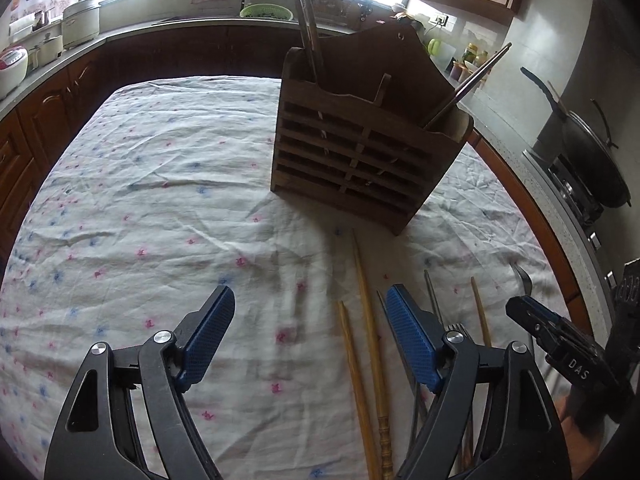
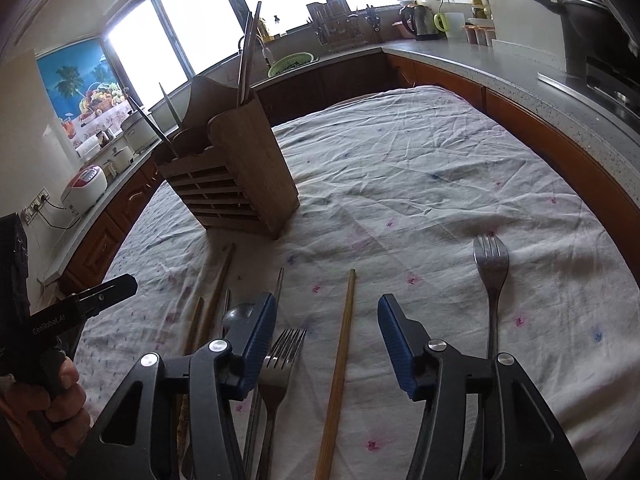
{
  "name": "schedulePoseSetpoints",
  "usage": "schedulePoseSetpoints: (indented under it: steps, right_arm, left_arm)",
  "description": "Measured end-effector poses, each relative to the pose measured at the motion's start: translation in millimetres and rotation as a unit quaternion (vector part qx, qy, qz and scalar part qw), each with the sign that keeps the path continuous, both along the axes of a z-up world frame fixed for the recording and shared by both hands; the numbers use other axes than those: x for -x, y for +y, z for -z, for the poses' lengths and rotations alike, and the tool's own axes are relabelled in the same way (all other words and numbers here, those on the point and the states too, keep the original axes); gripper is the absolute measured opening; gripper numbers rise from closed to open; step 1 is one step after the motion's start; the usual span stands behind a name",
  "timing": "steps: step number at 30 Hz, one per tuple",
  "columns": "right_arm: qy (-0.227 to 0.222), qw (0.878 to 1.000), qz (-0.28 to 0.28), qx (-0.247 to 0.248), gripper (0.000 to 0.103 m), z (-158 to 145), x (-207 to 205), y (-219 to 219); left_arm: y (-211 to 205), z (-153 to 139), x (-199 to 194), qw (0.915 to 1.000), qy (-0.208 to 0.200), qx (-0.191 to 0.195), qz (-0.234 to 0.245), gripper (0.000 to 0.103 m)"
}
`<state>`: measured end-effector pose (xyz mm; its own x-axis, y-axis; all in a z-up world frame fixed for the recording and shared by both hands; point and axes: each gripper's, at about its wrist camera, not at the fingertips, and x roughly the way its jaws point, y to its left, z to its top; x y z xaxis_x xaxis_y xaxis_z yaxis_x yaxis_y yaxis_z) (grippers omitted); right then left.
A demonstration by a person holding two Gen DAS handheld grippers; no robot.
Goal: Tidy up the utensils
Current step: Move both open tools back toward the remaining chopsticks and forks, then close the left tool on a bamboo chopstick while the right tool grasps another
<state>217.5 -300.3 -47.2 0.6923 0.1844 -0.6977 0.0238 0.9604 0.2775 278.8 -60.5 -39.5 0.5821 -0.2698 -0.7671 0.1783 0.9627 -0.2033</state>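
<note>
Both tongs are held released above the cloth-covered worktop [image 1: 160,168], nothing gripped between their blue pads.

Left tongs [image 1: 310,338] are spread over bare floral cloth, with two long wooden chopsticks [image 1: 362,320] lying just beside the right-hand pad. Right tongs [image 2: 326,340] straddle a single wooden chopstick [image 2: 340,360]; a steel fork [image 2: 280,364] lies touching the left pad, and a second steel fork [image 2: 493,276] lies outside the right pad. A slatted brown wooden utensil holder [image 1: 360,152] is seen upright farther back on the worktop, a few long utensils standing in it.
</note>
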Motion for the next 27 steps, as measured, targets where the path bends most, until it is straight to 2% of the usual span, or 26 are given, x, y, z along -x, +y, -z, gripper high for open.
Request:
schedulePoseSetpoints:
  steps: [1, 4, 11, 13, 17, 21, 23, 25, 27]
  right_arm:
    - [0.005, 1.0, 0.0, 0.001, 0.045, 1.8, -3.3, -0.6]
    - [0.019, 1.0, -0.002, 0.007, 0.036, 7.5, -15.1, -2.2]
    - [0.039, 0.999, -0.009, 0.017, 0.031, 17.1, -30.4, -2.2]
    - [0.044, 0.999, -0.009, 0.021, 0.029, 20.2, -34.2, -2.4]
    - [0.056, 0.998, -0.014, 0.029, 0.024, 27.2, -39.2, -2.6]
    - [0.058, 0.997, -0.025, 0.05, 0.024, 26.9, -43.6, 2.5]
    - [0.058, 0.995, -0.032, 0.071, 0.024, 27.9, -46.6, 8.6]
    - [0.056, 0.993, -0.039, 0.1, 0.024, 29.3, -47.5, 15.8]
    - [0.054, 0.99, -0.042, 0.122, 0.024, 30.0, -46.8, 21.1]
  left_arm:
    - [-4.2, 2.3, -5.8, 1.0, 0.005, 0.001, 0.006, 0.073]
    - [-16.5, 9.6, -20.5, 0.9996, 0.017, -0.005, 0.021, 0.071]
    - [-42.0, 26.0, -48.2, 0.9977, 0.041, -0.024, 0.048, 0.059]
    - [-49.0, 30.7, -56.6, 0.9968, 0.048, -0.034, 0.055, 0.049]
    - [-59.2, 42.2, -70.1, 0.9946, 0.065, -0.05, 0.064, 0.036]
    - [-66.5, 42.7, -73.2, 0.9935, 0.055, -0.07, 0.072, 0.036]
    - [-75.6, 44.4, -71.8, 0.9914, 0.041, -0.096, 0.079, 0.031]
    - [-83.1, 46.1, -68.3, 0.9887, 0.023, -0.118, 0.09, 0.022]
    - [-86.4, 46.3, -67.0, 0.9881, 0.02, -0.117, 0.098, 0.012]
